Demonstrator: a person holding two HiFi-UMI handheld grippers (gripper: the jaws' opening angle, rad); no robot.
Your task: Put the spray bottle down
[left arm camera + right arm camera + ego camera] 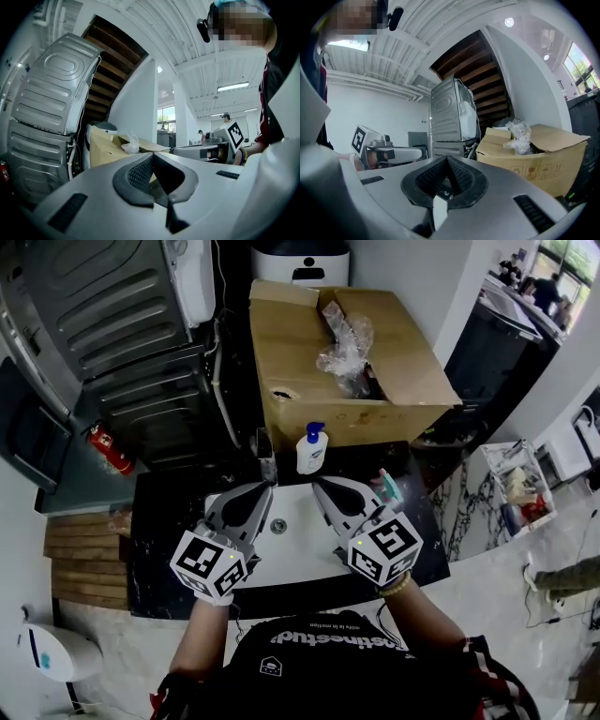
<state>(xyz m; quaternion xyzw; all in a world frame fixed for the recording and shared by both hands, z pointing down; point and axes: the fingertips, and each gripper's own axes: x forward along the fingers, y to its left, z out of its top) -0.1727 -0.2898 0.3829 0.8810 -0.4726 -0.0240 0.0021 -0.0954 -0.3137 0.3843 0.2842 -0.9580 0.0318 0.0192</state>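
A small teal bottle with a pink tip [388,487], which may be the spray bottle, lies on the black counter [169,521] right of the white sink [295,549]. My right gripper [322,487] hovers over the sink just left of that bottle, apart from it; its jaws are shut with nothing between them [446,161]. My left gripper [262,487] hangs beside it over the sink's left half, jaws also shut and empty [152,157]. Both grippers point level toward the back wall.
A white pump bottle with a blue top [311,448] and a dark tap [266,454] stand behind the sink. Behind them sits an open cardboard box [347,362] holding plastic wrap. A grey washing machine [122,315] and a red fire extinguisher [111,450] are at left.
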